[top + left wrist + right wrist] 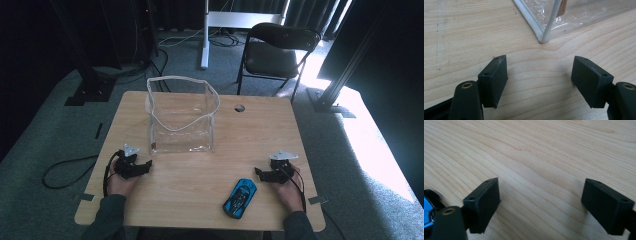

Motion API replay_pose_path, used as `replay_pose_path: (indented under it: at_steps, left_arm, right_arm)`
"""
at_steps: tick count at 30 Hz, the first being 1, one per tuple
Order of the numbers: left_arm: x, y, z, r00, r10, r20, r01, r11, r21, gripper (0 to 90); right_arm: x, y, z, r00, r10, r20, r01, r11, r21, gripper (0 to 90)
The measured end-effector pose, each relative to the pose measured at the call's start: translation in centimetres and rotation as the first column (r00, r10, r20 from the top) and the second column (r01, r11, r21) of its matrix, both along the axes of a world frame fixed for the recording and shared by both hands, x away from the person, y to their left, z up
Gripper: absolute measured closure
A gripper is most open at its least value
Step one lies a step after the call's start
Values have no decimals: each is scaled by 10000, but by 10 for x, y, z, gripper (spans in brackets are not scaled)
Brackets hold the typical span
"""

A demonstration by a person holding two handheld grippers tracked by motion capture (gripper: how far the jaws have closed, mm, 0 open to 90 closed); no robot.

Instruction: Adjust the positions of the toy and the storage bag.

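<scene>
A clear plastic pouch [182, 117] with a white zip rim stands open-topped on the wooden table [260, 130], left of centre. Its near corner [544, 37] lies just ahead of my left gripper [539, 75], which rests low over the wood with jaws wide and nothing between them. That left gripper [145, 166] sits near the pouch's front left corner. A blue toy car [240, 198] lies near the front edge. My right gripper [260, 174] is open just right of the car, empty. The car's blue edge [427, 212] peeks in beside the right gripper [540, 197].
A round cable hole [239, 107] sits near the table's far edge. A black folding chair [275, 52] stands behind the table. Black frame posts rise at both sides, and a cable [65, 170] loops on the carpet to the left.
</scene>
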State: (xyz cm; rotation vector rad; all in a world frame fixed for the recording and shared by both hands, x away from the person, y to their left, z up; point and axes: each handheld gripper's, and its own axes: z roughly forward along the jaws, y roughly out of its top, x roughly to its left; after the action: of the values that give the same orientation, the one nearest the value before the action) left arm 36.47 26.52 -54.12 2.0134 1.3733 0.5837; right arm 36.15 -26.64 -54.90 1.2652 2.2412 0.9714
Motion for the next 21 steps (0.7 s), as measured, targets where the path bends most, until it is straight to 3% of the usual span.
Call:
replay_pose_path:
  at_steps: [4,9,13,15,18,19,21]
  left_arm:
    - [0,0,-1,10000,-25,53,25,10000,-21,295]
    - [3,-2,1,9999,81,-107,-81,10000,45,288]
    - [4,-3,1,9998,5,-176,-4,10000,79,265]
    - [4,-4,1,9997,-31,-236,33,9999,106,243]
    - [5,-5,3,9996,-26,-297,29,9999,118,252]
    - [5,-5,3,9996,-5,-276,8,9999,107,329]
    - [5,-4,4,9996,21,-287,-17,9999,124,349]
  right_arm:
    - [-1,2,0,9999,-133,74,133,9999,83,220]
    - [4,7,5,9985,-465,-288,461,9988,-138,251]
    - [6,10,6,9984,-414,-380,406,9990,-209,272]
    - [7,11,9,9983,-355,-462,342,9990,-290,400]
    - [7,15,11,9991,-195,-364,178,9988,-467,449]
    - [7,21,15,9996,132,-254,-145,9984,-545,500]
    - [7,24,18,9993,289,-228,-300,9983,-494,522]
